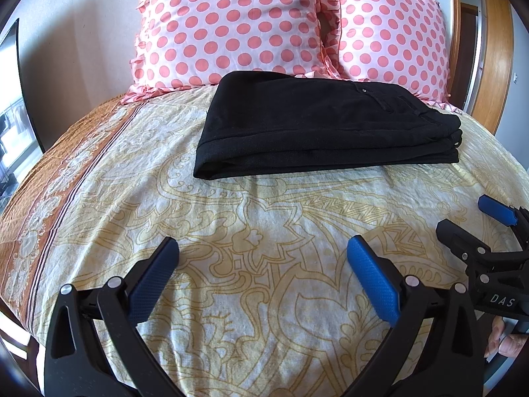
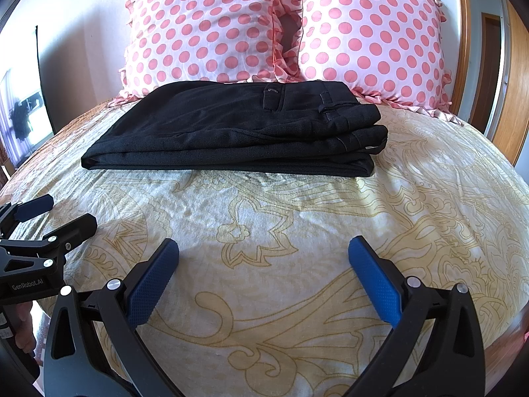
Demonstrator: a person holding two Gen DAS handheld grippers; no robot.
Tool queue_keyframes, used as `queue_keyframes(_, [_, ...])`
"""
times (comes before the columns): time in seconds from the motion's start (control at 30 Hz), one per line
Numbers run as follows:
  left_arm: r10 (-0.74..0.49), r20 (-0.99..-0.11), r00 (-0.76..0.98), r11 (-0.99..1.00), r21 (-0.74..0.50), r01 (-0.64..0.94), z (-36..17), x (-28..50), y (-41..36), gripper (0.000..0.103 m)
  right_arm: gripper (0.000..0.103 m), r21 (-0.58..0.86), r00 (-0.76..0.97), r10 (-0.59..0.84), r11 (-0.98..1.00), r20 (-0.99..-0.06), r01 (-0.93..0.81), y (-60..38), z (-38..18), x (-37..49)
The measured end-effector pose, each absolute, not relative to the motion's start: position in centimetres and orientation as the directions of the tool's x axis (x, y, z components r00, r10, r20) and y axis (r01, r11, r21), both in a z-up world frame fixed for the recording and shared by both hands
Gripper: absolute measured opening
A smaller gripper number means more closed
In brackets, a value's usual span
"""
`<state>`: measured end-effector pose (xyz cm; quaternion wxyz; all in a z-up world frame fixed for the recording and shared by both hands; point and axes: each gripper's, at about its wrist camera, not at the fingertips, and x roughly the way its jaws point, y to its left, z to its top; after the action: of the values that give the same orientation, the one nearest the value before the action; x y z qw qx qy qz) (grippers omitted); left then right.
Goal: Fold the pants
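Observation:
The black pants [image 1: 327, 125] lie folded in a flat stack of layers on the bed, just in front of the pillows; they also show in the right wrist view [image 2: 238, 132], waistband and belt loops to the right. My left gripper [image 1: 263, 248] is open and empty, held over the bedspread well short of the pants. My right gripper [image 2: 264, 248] is open and empty, also short of the pants. The right gripper shows at the right edge of the left wrist view [image 1: 476, 218], the left gripper at the left edge of the right wrist view [image 2: 59, 215].
Two pink polka-dot pillows [image 1: 231, 26] [image 2: 370, 33] stand against the headboard behind the pants. The cream and gold patterned bedspread [image 1: 251, 218] covers the bed, with an orange border [image 1: 43, 198] at the left. A wooden door frame [image 2: 509, 106] is at the right.

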<state>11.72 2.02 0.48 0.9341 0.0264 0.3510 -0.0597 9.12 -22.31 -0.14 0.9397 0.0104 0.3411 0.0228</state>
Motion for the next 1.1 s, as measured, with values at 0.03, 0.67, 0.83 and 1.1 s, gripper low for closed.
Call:
queue_keyframes(0.03, [-0.093, -0.659, 0.746, 0.991, 0.007, 0.130, 0.48, 11.69, 1.99, 0.101, 0.102, 0.035, 0.766, 0.050, 0.999, -0.640, -0.036, -22.30, -0.15, 9.11])
queue_keyframes(0.67, [-0.103, -0.664, 0.741, 0.990, 0.007, 0.143, 0.51, 11.82, 1.93, 0.101, 0.102, 0.035, 0.767, 0.050, 0.999, -0.640, -0.036, -22.31, -0.16, 9.10])
queue_keyframes(0.83, [-0.103, -0.664, 0.740, 0.990, 0.006, 0.144, 0.51, 11.81, 1.94, 0.101, 0.102, 0.035, 0.767, 0.050, 0.999, -0.640, -0.036, -22.30, -0.17, 9.09])
queue_keyframes(1.1, [-0.103, -0.664, 0.740, 0.990, 0.006, 0.144, 0.51, 11.82, 1.96, 0.101, 0.102, 0.035, 0.767, 0.050, 0.999, -0.640, -0.036, -22.31, -0.16, 9.09])
